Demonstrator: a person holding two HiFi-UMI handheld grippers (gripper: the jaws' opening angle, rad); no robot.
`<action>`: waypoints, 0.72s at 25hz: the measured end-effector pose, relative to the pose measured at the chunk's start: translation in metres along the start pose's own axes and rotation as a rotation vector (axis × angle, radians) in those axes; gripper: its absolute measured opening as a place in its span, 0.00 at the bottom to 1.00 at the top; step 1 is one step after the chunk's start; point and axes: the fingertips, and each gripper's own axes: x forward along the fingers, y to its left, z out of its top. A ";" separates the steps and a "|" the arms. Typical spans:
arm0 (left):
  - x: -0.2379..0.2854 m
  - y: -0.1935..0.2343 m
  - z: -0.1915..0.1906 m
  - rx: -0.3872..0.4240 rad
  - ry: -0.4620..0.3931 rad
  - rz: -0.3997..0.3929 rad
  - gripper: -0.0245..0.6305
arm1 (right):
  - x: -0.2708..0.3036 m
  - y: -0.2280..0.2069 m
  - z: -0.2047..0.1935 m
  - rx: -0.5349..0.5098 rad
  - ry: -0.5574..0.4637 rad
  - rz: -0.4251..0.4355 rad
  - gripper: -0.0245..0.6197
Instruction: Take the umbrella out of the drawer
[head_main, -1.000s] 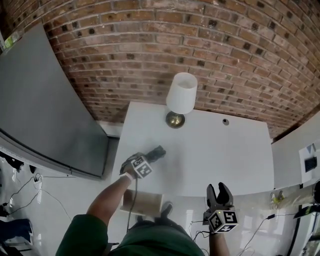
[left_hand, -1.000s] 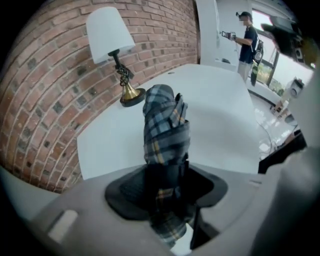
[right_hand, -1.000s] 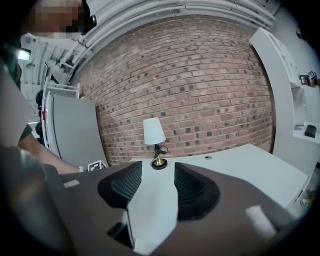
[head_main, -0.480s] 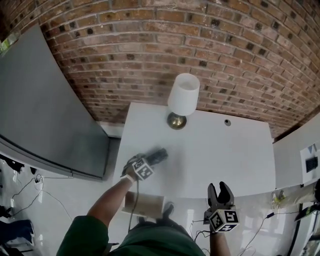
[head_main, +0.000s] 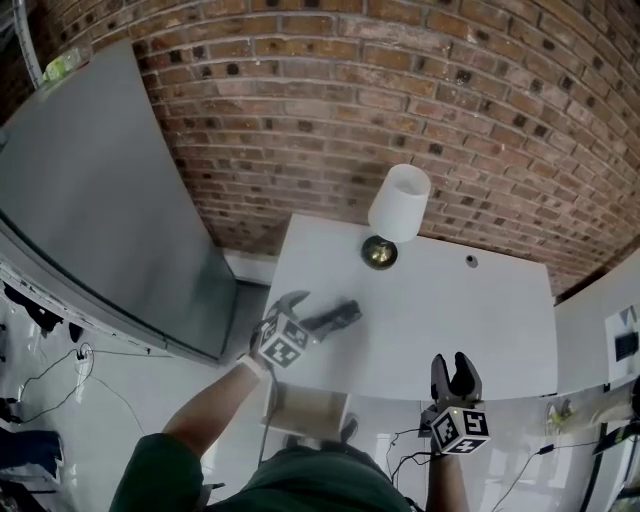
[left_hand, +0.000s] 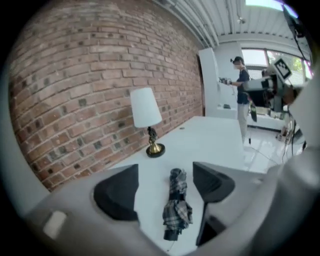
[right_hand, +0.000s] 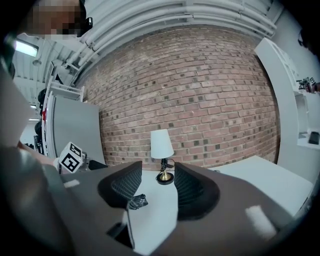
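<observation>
A dark plaid folded umbrella (head_main: 336, 318) lies on the white table (head_main: 450, 320), near its left front corner. My left gripper (head_main: 303, 314) hangs just above the handle end, its jaws wide apart and touching nothing. In the left gripper view the umbrella (left_hand: 176, 206) rests on the tabletop below the open left gripper (left_hand: 165, 186). The open drawer (head_main: 308, 410) juts out under the table's front edge. My right gripper (head_main: 454, 372) is off the front edge at the right, open and empty. The right gripper view shows the right gripper (right_hand: 159, 192) and the umbrella's end (right_hand: 136, 202).
A white-shaded lamp (head_main: 397, 204) on a brass base (head_main: 380, 252) stands at the table's back, against the brick wall. A grey panel (head_main: 100, 190) leans at the left. Cables lie on the glossy floor (head_main: 60, 390). A person (left_hand: 242, 95) stands far off by a window.
My left gripper has opened, let go of the umbrella and lifted off it; the umbrella stays on the table. My right gripper has shifted slightly.
</observation>
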 end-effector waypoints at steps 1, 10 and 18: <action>-0.017 0.003 0.014 0.005 -0.047 0.012 0.55 | -0.001 0.004 0.006 -0.008 -0.015 -0.002 0.35; -0.173 0.030 0.108 -0.125 -0.449 0.204 0.38 | -0.027 0.048 0.080 -0.112 -0.193 -0.052 0.35; -0.282 0.016 0.148 -0.031 -0.684 0.356 0.31 | -0.067 0.109 0.120 -0.201 -0.361 -0.030 0.35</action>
